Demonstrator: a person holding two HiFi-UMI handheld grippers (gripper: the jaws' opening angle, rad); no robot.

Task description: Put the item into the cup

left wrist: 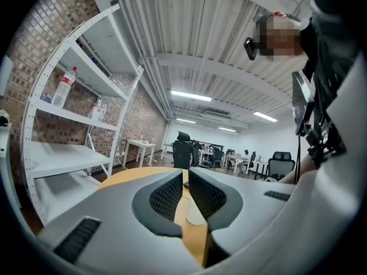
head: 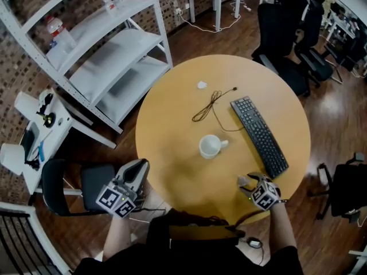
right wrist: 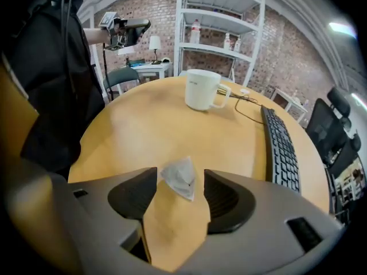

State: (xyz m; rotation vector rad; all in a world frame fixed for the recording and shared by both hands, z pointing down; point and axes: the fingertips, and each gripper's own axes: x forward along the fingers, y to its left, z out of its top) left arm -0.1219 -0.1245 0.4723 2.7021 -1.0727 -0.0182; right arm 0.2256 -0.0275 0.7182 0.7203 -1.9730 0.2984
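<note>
A white cup (head: pixel 211 146) stands upright near the middle of the round wooden table (head: pixel 172 119), its handle to the right. In the right gripper view a small white pyramid-shaped bag (right wrist: pixel 179 179) lies on the table between the jaws of my right gripper (right wrist: pixel 180 175), which are open wide and do not press on it. That gripper (head: pixel 246 182) sits low at the table's front right, short of the cup (right wrist: pixel 202 89). My left gripper (head: pixel 139 168) hovers at the table's front left edge, its jaws nearly together on nothing; the cup (left wrist: pixel 195 213) shows through their slit.
A black keyboard (head: pixel 259 135) lies diagonally right of the cup, a dark cable (head: pixel 212 105) behind it, and a second small white bag (head: pixel 202 85) farther back. White shelving (head: pixel 109 50) stands at the left, office chairs (head: pixel 287 33) beyond the table.
</note>
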